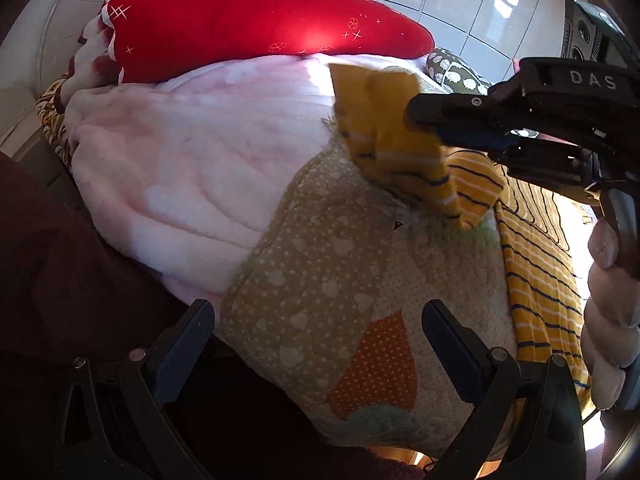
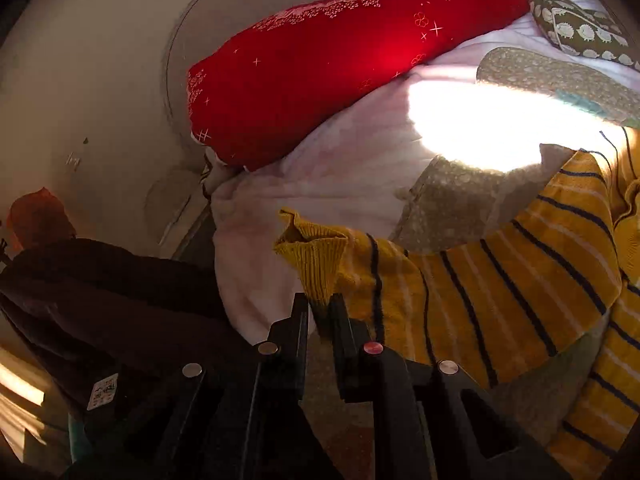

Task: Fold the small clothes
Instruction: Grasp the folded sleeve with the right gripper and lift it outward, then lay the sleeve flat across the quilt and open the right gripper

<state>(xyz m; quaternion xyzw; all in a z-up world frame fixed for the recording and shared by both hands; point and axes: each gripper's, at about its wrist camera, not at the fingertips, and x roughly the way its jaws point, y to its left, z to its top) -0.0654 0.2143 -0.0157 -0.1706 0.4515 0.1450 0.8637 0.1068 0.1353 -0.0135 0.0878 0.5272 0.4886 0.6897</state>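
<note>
The right gripper (image 2: 319,304) is clenched on the ribbed cuff of a small mustard-yellow knitted garment with thin navy and white stripes (image 2: 500,280), lifting its sleeve off the bed. From the left wrist view that same gripper (image 1: 416,114) reaches in from the right, the cuff bunched at its tip, with a person's fingers (image 1: 608,280) wrapped around its handle. The rest of the garment lies spread on a beige patchwork quilt dotted with small white hearts (image 1: 320,280). The left gripper (image 1: 318,320) hangs released above the quilt, nothing between its fingers. Beyond lie a fluffy pale pink blanket (image 1: 192,168) and, on top of it, a red pillow with white sparkle prints (image 1: 240,20).
</note>
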